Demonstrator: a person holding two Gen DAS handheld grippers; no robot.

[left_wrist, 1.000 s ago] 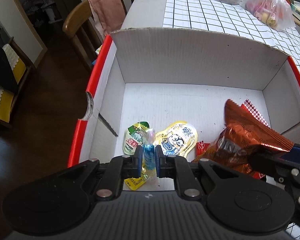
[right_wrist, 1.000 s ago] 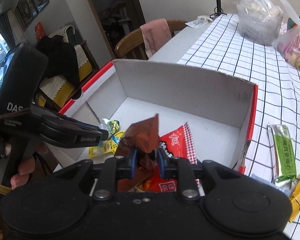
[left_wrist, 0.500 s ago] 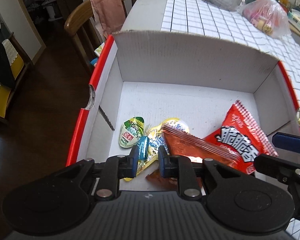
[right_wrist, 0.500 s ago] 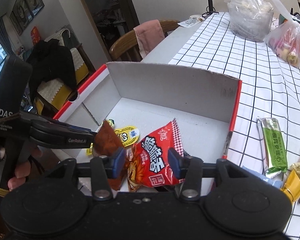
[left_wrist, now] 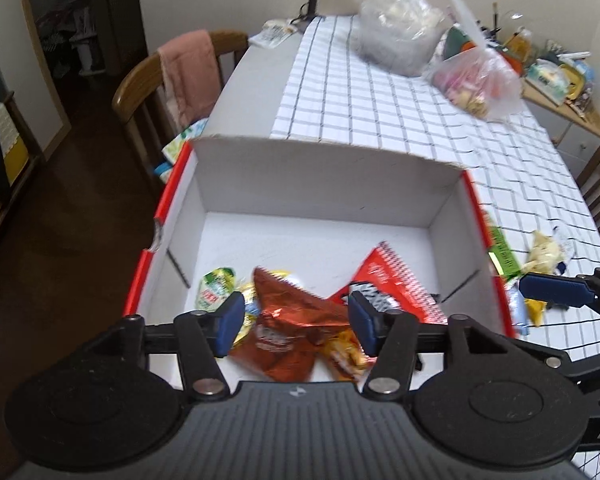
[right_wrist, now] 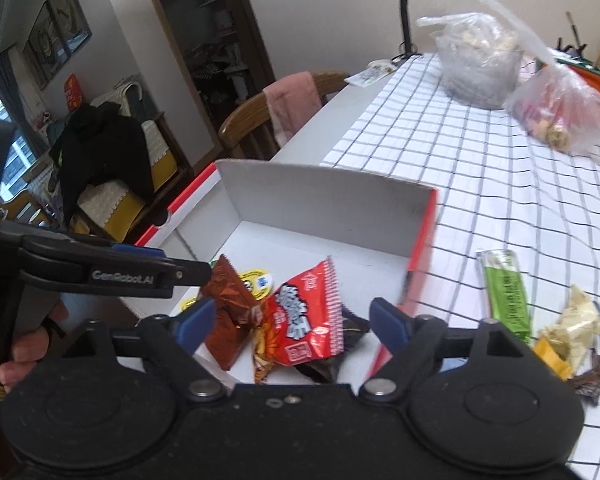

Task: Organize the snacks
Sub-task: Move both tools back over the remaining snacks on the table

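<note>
Risk: both tools, left tool (left_wrist: 296,322) and right tool (right_wrist: 290,322), gape empty over box (left_wrist: 324,168); reaching for green bar (right_wrist: 506,292) could snag its wall

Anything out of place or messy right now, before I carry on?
Nothing spilled or damaged. The brown foil packet lies crumpled across the red packet in the box, a loose heap. Several snacks, including the green bar, are outside the box on the checked tablecloth.
</note>
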